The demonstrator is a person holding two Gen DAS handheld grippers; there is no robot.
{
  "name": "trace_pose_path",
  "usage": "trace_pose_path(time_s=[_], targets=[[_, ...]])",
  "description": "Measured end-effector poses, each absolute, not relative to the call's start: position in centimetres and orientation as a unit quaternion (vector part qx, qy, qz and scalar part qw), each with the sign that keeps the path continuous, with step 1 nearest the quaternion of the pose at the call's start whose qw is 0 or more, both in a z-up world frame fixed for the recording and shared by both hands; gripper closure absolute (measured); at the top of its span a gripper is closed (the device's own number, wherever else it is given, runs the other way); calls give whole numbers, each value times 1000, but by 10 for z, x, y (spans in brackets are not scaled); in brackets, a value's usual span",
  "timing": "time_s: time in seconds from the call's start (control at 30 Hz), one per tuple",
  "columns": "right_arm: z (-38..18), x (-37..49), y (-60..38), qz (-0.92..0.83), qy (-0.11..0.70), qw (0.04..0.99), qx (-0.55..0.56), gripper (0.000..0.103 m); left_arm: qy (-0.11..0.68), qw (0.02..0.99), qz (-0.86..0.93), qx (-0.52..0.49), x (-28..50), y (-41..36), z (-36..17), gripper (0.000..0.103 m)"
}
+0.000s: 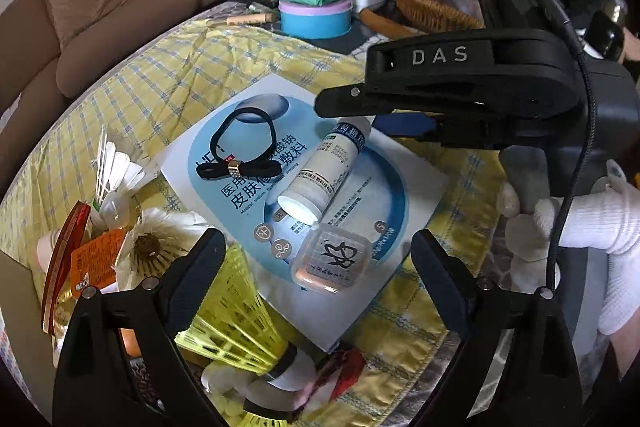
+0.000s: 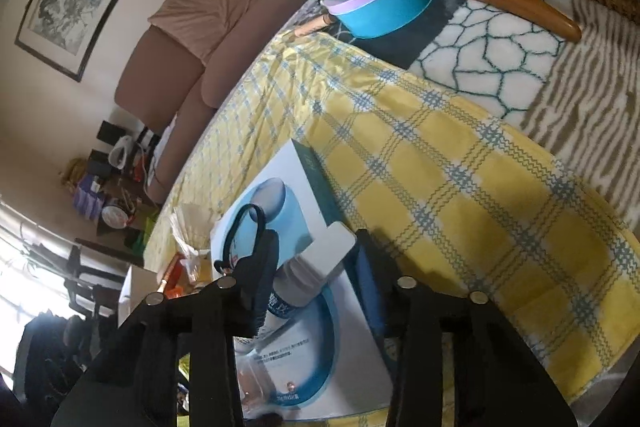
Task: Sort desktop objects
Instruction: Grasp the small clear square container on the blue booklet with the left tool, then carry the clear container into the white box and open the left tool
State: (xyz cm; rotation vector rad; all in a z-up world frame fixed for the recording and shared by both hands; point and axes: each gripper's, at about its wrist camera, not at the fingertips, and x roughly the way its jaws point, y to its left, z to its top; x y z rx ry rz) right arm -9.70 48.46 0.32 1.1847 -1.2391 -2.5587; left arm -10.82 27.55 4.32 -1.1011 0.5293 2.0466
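The white bottle (image 1: 320,171) lay on its side on the white-and-blue box (image 1: 404,195) atop the yellow checked cloth (image 1: 200,67), with a black hair tie (image 1: 244,143) beside it and a small clear case (image 1: 332,261) near its bottom end. The right gripper (image 1: 368,123) reached in at the bottle's capped end, jaws narrowed around it, though its own fingers hid the contact, so perhaps it was gripping, I could not tell. The left gripper (image 1: 316,259) hovered with jaws spread wide and nothing between the pads, its fingers cutting off the yellow shuttlecock (image 1: 232,323) below.
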Motion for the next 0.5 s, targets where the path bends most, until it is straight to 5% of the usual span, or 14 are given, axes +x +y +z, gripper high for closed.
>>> trace_pose_path(time_s=[0.2,0.5], targets=[[10,-87,496,-829,-434,35,352,81,194,369,803,-426,-119,266,40,61],[41,-81,489,-846,-418,71,322,94,131,388,801,-438,-124,246,47,67]])
